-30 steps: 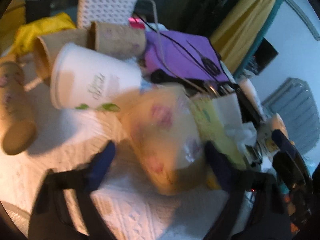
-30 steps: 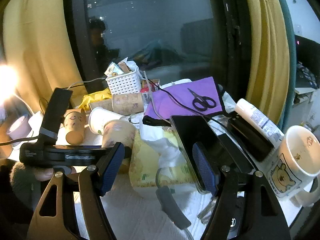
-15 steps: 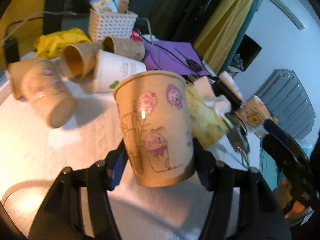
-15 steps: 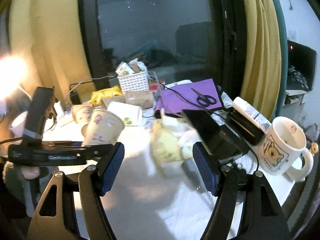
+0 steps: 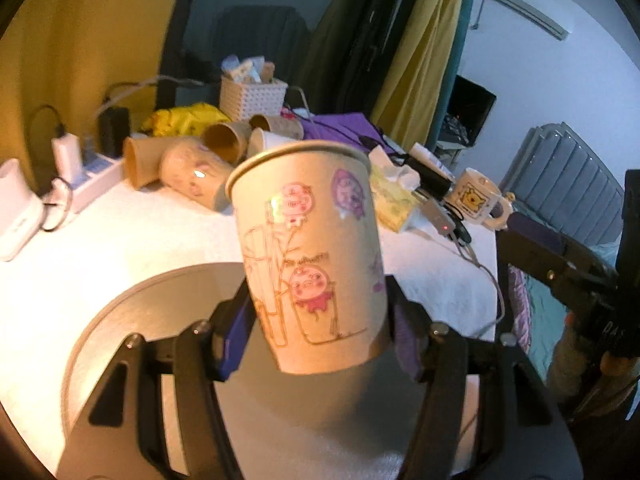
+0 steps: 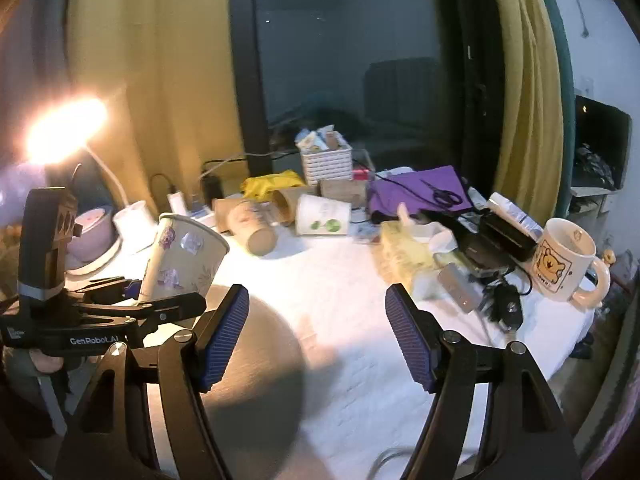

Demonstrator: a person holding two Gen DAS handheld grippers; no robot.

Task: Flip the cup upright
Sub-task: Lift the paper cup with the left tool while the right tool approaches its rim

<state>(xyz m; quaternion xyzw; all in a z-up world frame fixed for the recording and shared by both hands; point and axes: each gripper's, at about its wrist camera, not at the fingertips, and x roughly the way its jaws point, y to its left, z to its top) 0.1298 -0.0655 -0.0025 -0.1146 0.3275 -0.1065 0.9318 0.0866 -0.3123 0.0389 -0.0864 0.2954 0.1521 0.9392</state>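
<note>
My left gripper (image 5: 316, 340) is shut on a tan paper cup (image 5: 308, 256) printed with pink and purple cartoon figures. The cup is mouth up and nearly upright, held above a round grey disc (image 5: 160, 320) on the white cloth. The right wrist view shows the same cup (image 6: 186, 258) in the left gripper (image 6: 160, 304) at the left, slightly tilted. My right gripper (image 6: 316, 336) is open and empty above the cloth, to the right of the cup.
Several paper cups (image 5: 188, 168) lie on their sides at the back, also in the right wrist view (image 6: 280, 216). A white basket (image 6: 326, 162), purple cloth with scissors (image 6: 416, 196), a bear mug (image 6: 564, 264), a tissue pack (image 6: 408, 252) and cables crowd the right. A lit lamp (image 6: 64, 132) stands at left.
The left gripper lifted the cartoon cup off the cluttered cloth, turned it mouth up and carried it toward me over the grey disc. The right gripper drew back, still open.
</note>
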